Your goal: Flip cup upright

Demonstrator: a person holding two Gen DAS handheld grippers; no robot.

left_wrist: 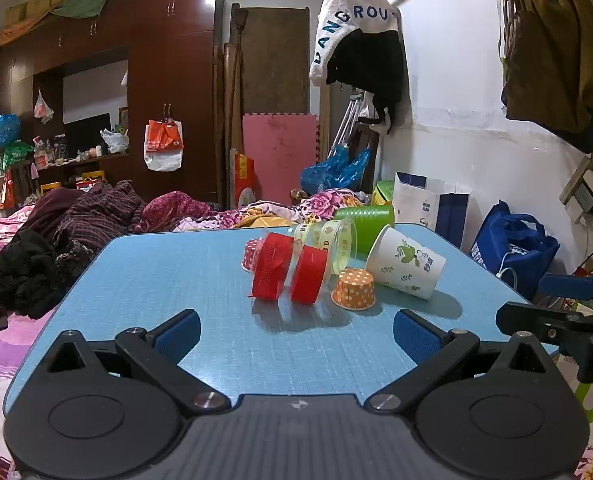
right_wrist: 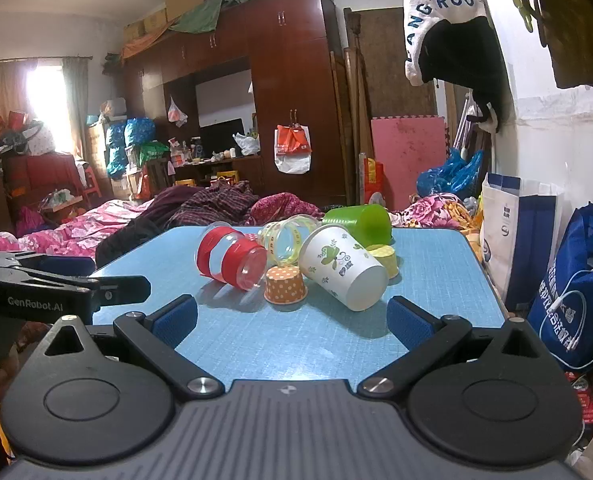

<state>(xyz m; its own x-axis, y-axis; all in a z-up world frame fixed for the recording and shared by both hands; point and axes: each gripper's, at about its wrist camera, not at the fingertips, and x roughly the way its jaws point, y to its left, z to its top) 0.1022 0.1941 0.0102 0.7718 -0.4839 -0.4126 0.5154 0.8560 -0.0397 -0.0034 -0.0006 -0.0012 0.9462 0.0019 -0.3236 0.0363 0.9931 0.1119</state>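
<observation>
Several cups lie in a cluster on the blue table (left_wrist: 168, 272) (right_wrist: 436, 280). A clear cup with red bands (left_wrist: 292, 270) (right_wrist: 232, 258) lies on its side. A white paper cup with green leaf print (left_wrist: 406, 262) (right_wrist: 342, 266) lies tilted on its side. A small orange dotted cup (left_wrist: 353, 289) (right_wrist: 285, 285) stands upside down. A clear cup with yellow bands (left_wrist: 330, 240) (right_wrist: 286, 240) and a green cup (left_wrist: 366, 222) (right_wrist: 360, 220) lie behind. My left gripper (left_wrist: 294, 334) and right gripper (right_wrist: 292, 320) are both open and empty, short of the cups.
A small yellow cup (right_wrist: 386, 258) sits behind the white cup, and a red dotted cup (left_wrist: 250, 254) behind the red one. The right gripper shows at the right edge of the left wrist view (left_wrist: 556, 320). Bedding lies left, bags stand right of the table.
</observation>
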